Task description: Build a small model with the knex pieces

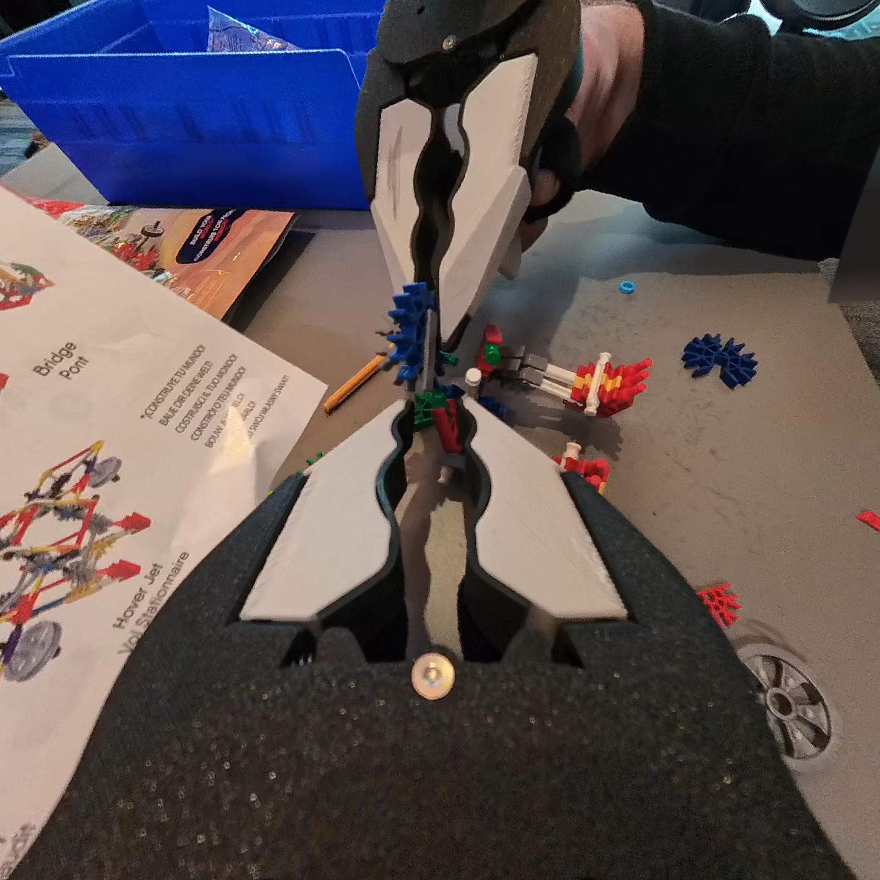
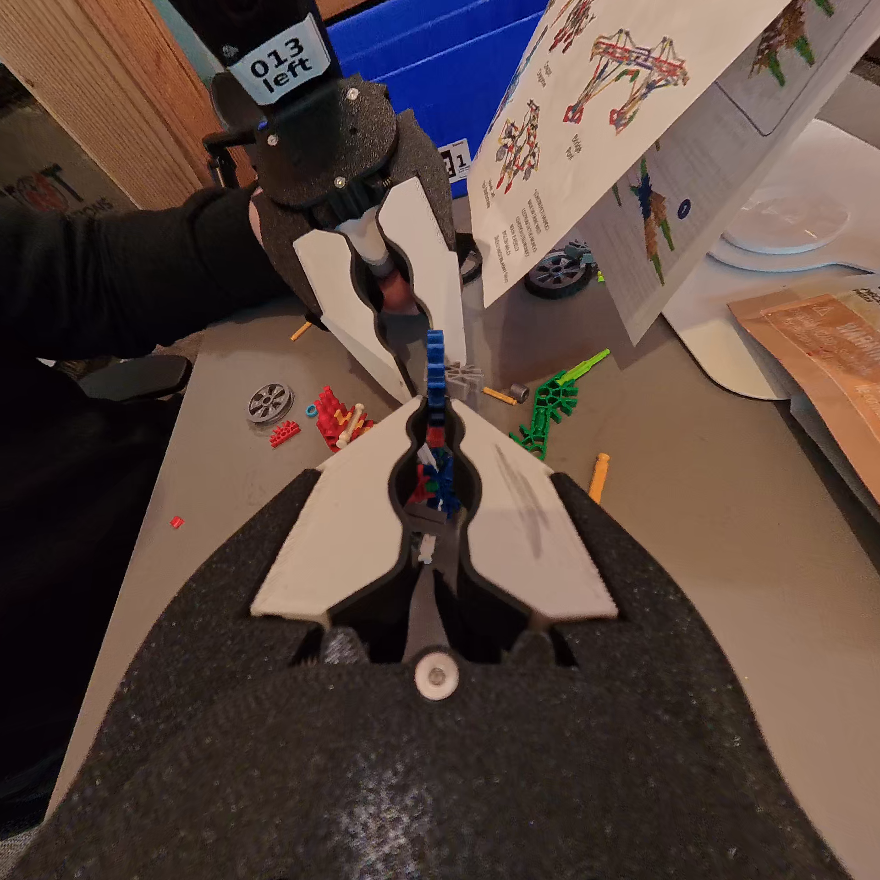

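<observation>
My left gripper (image 1: 433, 405) is shut on a small cluster of green, red and blue building pieces (image 1: 435, 412); a red piece, a grey piece and a white rod hang below between its fingers. My right gripper (image 2: 435, 402) is shut on a blue snowflake connector (image 2: 435, 362), seen edge-on, with a grey connector (image 2: 464, 376) beside it. The two grippers meet tip to tip above the grey table. In the left wrist view the right gripper (image 1: 440, 338) comes down from above with the blue connector (image 1: 409, 338). In the right wrist view the left gripper (image 2: 424, 385) comes in from the top.
A blue bin (image 1: 190, 119) stands at the back, and a printed instruction sheet (image 1: 143, 405) lies to the left. Loose on the table are a red, yellow and white assembly (image 1: 605, 385), dark blue connectors (image 1: 719, 359), a grey wheel (image 1: 790, 709), a green connector piece (image 2: 547, 409), and yellow rods (image 2: 597, 476). My two grippers' fingertips are within a few centimetres of each other.
</observation>
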Tool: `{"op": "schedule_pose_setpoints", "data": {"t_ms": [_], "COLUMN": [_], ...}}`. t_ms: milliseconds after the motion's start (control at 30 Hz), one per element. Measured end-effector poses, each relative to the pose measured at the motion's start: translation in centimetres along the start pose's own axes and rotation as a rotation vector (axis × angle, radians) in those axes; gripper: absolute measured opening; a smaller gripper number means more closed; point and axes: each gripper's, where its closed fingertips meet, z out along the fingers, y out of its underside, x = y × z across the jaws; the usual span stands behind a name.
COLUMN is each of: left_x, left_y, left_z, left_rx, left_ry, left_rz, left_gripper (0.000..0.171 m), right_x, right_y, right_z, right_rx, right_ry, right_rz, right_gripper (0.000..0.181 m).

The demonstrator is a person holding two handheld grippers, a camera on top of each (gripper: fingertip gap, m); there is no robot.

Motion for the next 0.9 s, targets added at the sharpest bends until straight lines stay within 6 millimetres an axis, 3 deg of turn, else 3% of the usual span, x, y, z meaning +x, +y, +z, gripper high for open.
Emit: {"op": "schedule_pose_setpoints", "data": {"t_ms": [900], "left_x": [-0.7], "left_y": [0.6], "left_z": [0.3], "left_rx": [-0.020], "left_ry": [-0.036], "left_rz": [-0.047], "left_gripper": [0.028], "right_x": [0.9], "right_y": [1.0], "right_z": [0.9], "right_rx": [0.000], "right_ry": [-0.014], "right_rz": [0.053], "right_gripper": [0.005]}}
